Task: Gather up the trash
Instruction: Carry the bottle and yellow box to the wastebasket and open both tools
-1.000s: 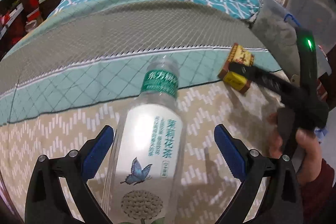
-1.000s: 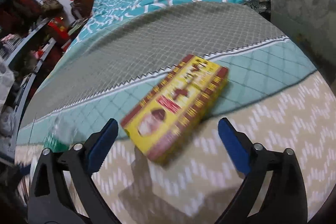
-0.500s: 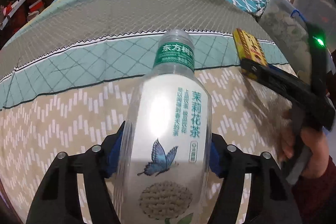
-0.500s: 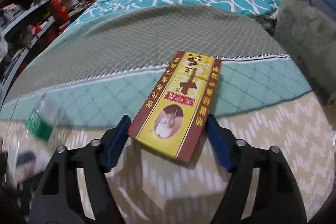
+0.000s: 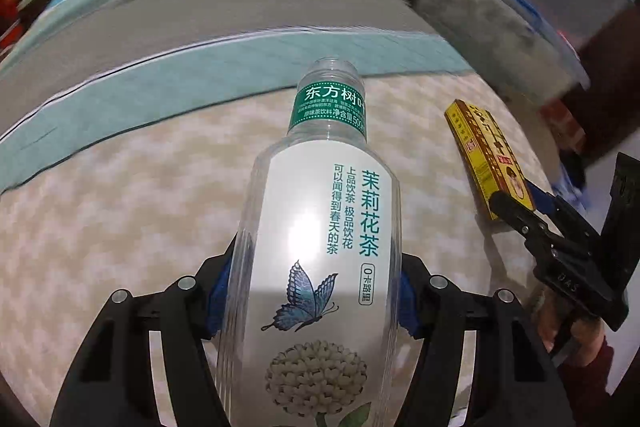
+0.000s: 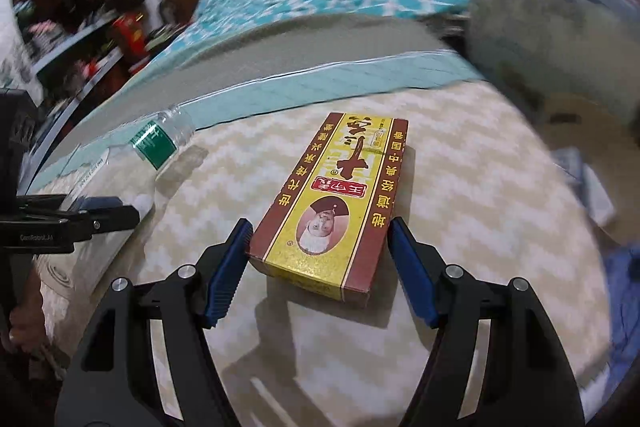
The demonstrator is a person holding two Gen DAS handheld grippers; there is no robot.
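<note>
While the left wrist view shows my left gripper (image 5: 316,291) clamped on the empty tea bottle (image 5: 320,247) above the bed (image 5: 120,211), its smooth wall could slip through the pads. From the right wrist view, my right gripper (image 6: 320,267) holds the yellow carton (image 6: 336,203) by its near end only, above the bed's near edge. I judge that it could pivot and drop.

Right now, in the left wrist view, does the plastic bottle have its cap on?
No, the plastic bottle ends in a bare, open threaded neck above its green band, with no cap on it.
</note>
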